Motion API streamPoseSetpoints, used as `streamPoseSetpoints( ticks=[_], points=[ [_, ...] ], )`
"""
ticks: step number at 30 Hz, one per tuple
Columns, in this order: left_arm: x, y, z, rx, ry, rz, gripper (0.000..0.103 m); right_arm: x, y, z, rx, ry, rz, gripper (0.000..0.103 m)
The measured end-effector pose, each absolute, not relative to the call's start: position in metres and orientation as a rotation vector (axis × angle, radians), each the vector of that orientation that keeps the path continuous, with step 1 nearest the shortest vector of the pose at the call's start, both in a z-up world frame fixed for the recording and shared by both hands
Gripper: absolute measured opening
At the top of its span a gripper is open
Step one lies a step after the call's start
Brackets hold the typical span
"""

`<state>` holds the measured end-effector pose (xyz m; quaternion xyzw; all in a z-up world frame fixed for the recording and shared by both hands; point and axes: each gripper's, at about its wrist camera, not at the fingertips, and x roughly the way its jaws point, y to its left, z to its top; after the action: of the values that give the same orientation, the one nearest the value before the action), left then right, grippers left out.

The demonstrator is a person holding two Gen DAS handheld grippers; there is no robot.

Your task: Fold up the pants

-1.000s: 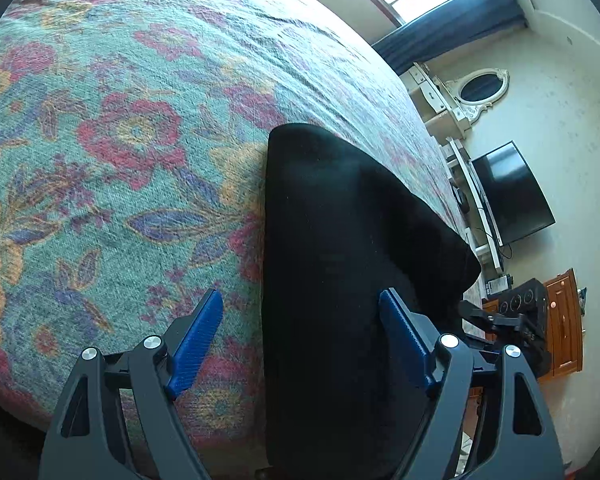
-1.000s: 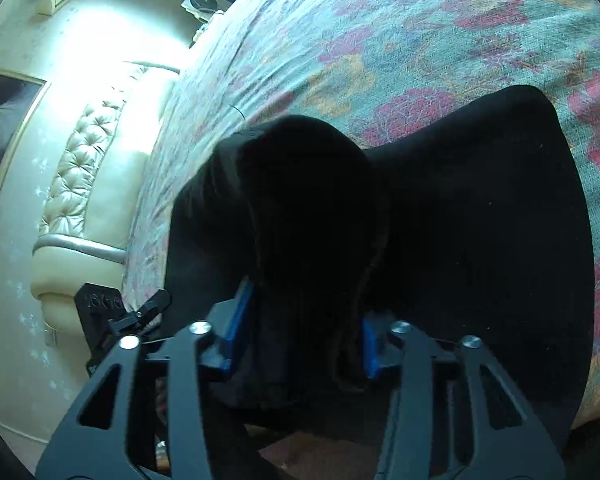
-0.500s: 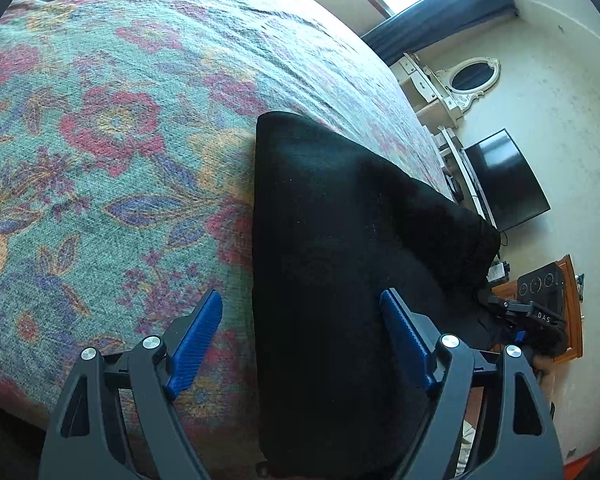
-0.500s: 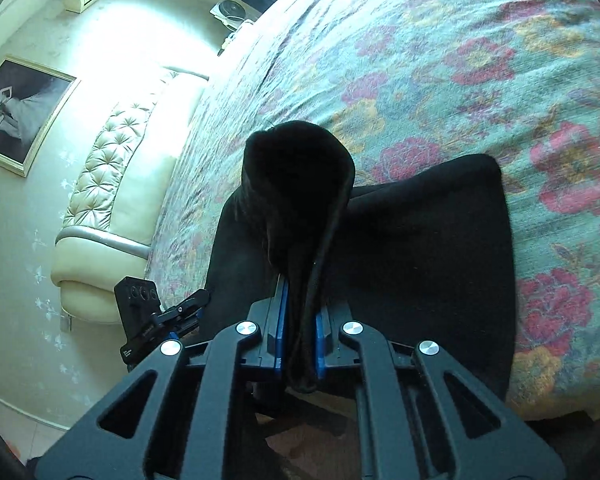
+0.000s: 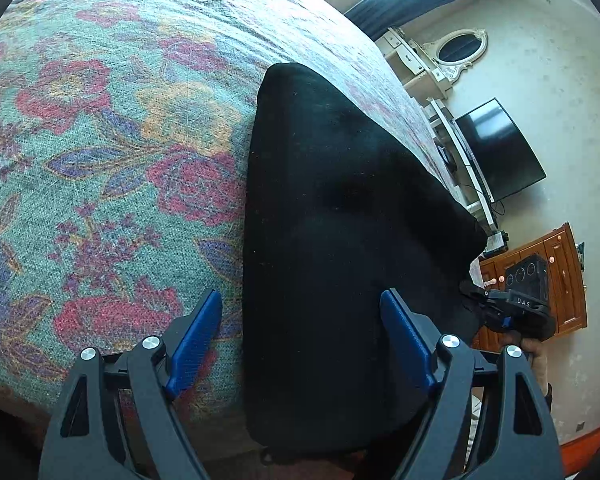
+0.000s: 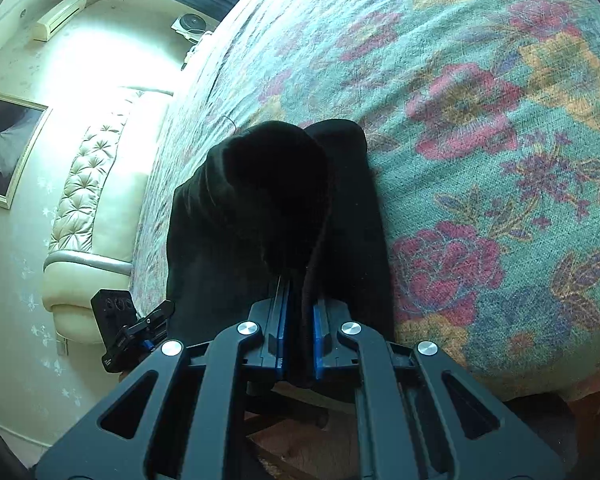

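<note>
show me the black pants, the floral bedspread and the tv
black pants (image 5: 340, 208): left wrist view, middle of the flat folded panel
floral bedspread (image 5: 112, 152): left wrist view, bare patterned part left of the pants
tv (image 5: 500, 148): left wrist view, centre of the dark screen

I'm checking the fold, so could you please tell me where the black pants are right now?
The black pants lie on the floral bedspread at the bed's near edge, between the open left gripper's fingers, with one edge pinched in the right gripper.
</note>
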<state>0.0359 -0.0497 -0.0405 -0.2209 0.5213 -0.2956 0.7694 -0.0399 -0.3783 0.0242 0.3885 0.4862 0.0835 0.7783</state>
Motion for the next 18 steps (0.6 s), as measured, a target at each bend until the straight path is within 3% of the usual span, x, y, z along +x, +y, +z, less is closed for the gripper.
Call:
streamPoseSetpoints(
  ticks=[3, 5, 7, 18],
  points=[
    [0.035, -0.044, -0.039, -0.492, 1.127, -0.639, 0.080, -0.048, -0.390, 0.023, 0.859, 1.046, 0.191, 0.015],
    [0.035, -0.036, -0.036, -0.532, 1.112, -0.633, 0.080, -0.055, -0.399, 0.027, 0.891, 1.027, 0.194, 0.034],
    [0.035, -0.028, -0.036, -0.593, 1.121, -0.643, 0.080, -0.063, -0.408, 0.034, 0.933, 0.980, 0.194, 0.073],
    [0.022, -0.015, -0.056, -0.800, 1.206, -0.678, 0.080, -0.084, -0.412, 0.002, 1.025, 1.039, 0.209, 0.077]
  ],
)
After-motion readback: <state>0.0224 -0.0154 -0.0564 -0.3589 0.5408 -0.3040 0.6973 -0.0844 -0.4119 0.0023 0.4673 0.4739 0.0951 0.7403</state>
